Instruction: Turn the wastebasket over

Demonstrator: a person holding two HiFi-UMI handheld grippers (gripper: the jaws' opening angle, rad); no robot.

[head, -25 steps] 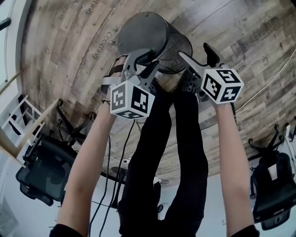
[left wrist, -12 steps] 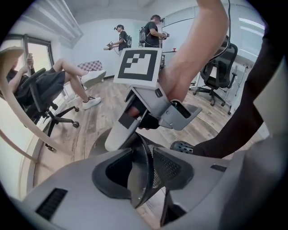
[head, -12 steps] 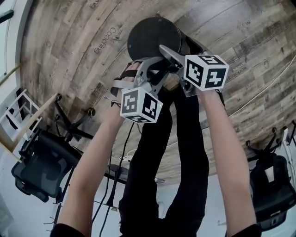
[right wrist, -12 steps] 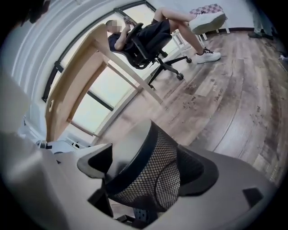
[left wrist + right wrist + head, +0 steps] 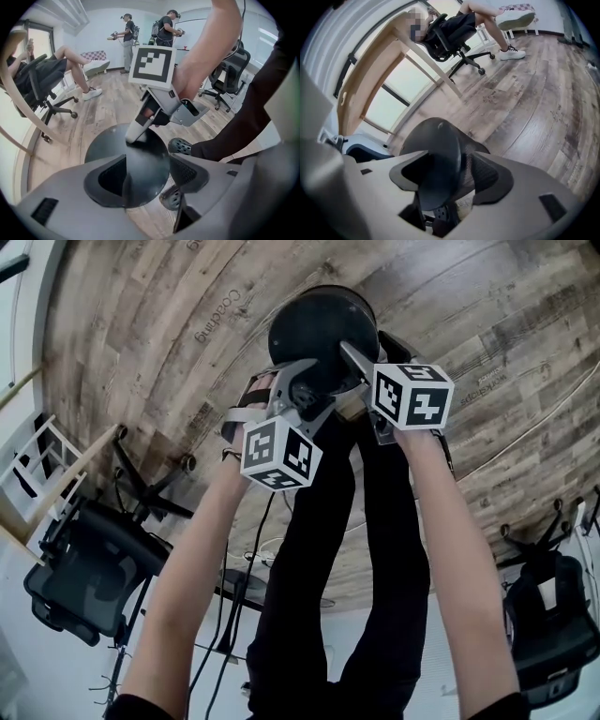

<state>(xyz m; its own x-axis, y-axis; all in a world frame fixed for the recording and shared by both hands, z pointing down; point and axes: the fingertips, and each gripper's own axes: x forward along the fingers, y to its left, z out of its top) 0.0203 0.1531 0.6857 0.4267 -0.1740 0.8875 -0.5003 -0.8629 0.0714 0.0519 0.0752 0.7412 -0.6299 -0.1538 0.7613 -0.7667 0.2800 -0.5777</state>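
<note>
Patience pays here: with the black wire-mesh wastebasket (image 5: 319, 329) base-up on the wooden plank floor (image 5: 141, 352) by your feet (image 5: 180, 146), let the opening jaws of your left gripper (image 5: 145, 174) fully clear its base rim, and keep the closing, not-yet-clamped jaws of your right gripper (image 5: 450, 176) from tipping it.

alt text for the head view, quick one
A dark wastebasket, base up, over a wood-plank floor, its base rim between the jaws of both tools: the left tool opening, the right tool closing. The person's arms and dark-clad legs fill the foreground.
</note>
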